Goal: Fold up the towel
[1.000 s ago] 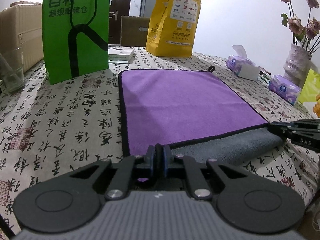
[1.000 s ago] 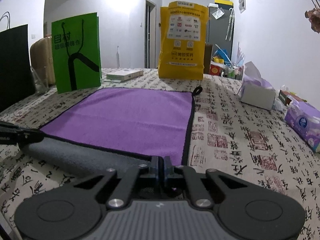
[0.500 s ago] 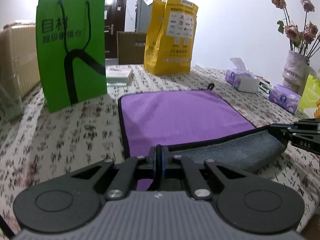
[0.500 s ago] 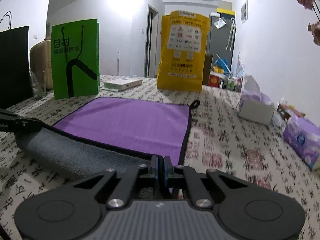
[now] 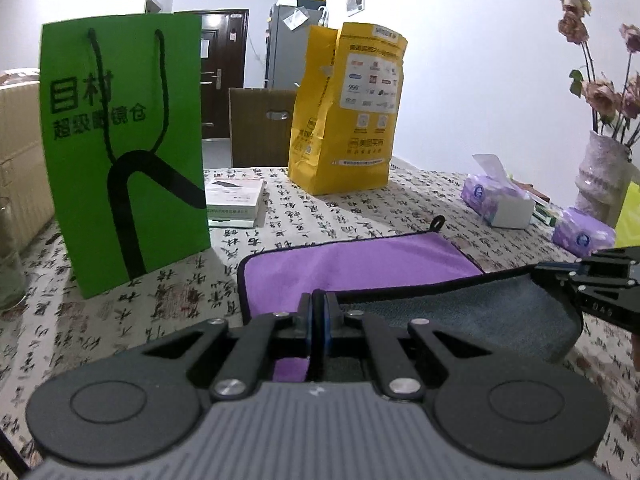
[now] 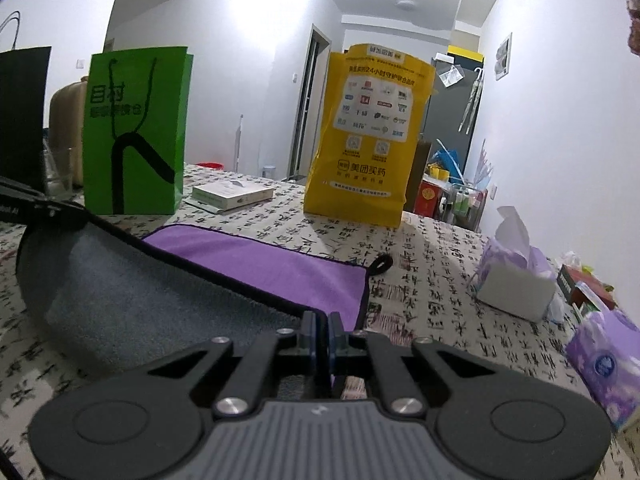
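**Purple towel, near edge off the table, both grippers clamped on it**

Purple microfibre towel (image 5: pixel 360 258) with black piping and a grey underside lies on the calligraphy-print tablecloth (image 5: pixel 100 320), in the middle of the left wrist view. Its near edge is lifted and curled toward the far side, so the grey backing faces the cameras and the purple shows beyond it.

Going left to right in the left wrist view: a clear glass (image 5: pixel 10 264) at 9 o'clock, then a tall green paper shopping bag (image 5: pixel 124 152) with black cord handles at about 10 o'clock. A flat white box (image 5: pixel 234 200) lies just beside the bag on its right. A yellow paper bag (image 5: pixel 348 112) printed with logos stands at 12 o'clock. Two purple tissue packs follow, the open one (image 5: pixel 496 200) nearer the middle and the sealed one (image 5: pixel 582 236) further right. A vase of dried pink flowers (image 5: pixel 600 184) stands at 2 o'clock.

Left gripper (image 5: pixel 318 320) sits at 6 o'clock, jaws pressed together on the towel's near left corner. Right gripper (image 6: pixel 322 334) does the same in its own view, pinching the near right corner. It also shows at 3 o'clock in the left view, touching the raised edge. The towel's hanging loop (image 6: pixel 382 264) lies flat on the cloth at the far right corner.
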Motion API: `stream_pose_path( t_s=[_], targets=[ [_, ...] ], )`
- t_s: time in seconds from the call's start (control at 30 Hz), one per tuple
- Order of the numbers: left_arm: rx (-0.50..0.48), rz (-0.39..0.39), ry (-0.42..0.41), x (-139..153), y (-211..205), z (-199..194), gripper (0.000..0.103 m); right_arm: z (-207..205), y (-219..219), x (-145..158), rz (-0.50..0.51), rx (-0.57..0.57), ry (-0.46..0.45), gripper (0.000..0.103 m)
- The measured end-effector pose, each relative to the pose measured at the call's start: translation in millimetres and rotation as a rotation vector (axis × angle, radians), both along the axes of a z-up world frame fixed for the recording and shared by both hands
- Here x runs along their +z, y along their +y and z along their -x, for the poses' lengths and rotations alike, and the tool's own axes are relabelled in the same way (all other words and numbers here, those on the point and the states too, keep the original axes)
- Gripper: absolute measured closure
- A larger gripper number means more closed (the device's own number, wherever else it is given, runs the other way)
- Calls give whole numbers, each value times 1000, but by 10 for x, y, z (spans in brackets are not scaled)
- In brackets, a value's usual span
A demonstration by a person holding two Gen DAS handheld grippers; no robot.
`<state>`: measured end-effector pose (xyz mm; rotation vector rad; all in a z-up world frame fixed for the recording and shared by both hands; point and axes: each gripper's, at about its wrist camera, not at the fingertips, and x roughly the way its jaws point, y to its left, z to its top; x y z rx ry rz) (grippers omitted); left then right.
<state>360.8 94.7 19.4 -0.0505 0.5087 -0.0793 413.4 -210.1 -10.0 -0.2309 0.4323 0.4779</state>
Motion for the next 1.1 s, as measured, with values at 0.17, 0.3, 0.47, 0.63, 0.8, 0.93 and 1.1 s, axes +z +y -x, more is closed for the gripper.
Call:
stream_pose_path(
  t_s=[0.17, 0.3, 0.47, 0.63, 0.8, 0.93, 1.1],
  targets=[
    [-2, -14, -1, 41, 50, -271, 97, -240, 42, 6, -3, 6, 7, 98],
    [-12, -38, -17, 100, 89, -503, 97, -483, 71, 50, -17, 13, 9, 98],
    [-8, -42, 12, 63, 201, -881, 97, -853, 122, 62, -44, 18, 36, 98],
    [-4, -26, 54, -21, 319, -1219, 97, -1255, 170, 34, -78, 21, 83, 98],
    [2, -24, 92, -123, 388, -1503, 97, -1564, 257, -66, -78, 20, 120, 98],
    [4, -27, 107, -186, 396, -1657, 97, -1766, 304, -178, -75, 8, 151, 98],
    [1, -34, 129, -273, 400, -1791, 96, -1886, 317, -274, -63, -3, 176, 97]
  ],
)
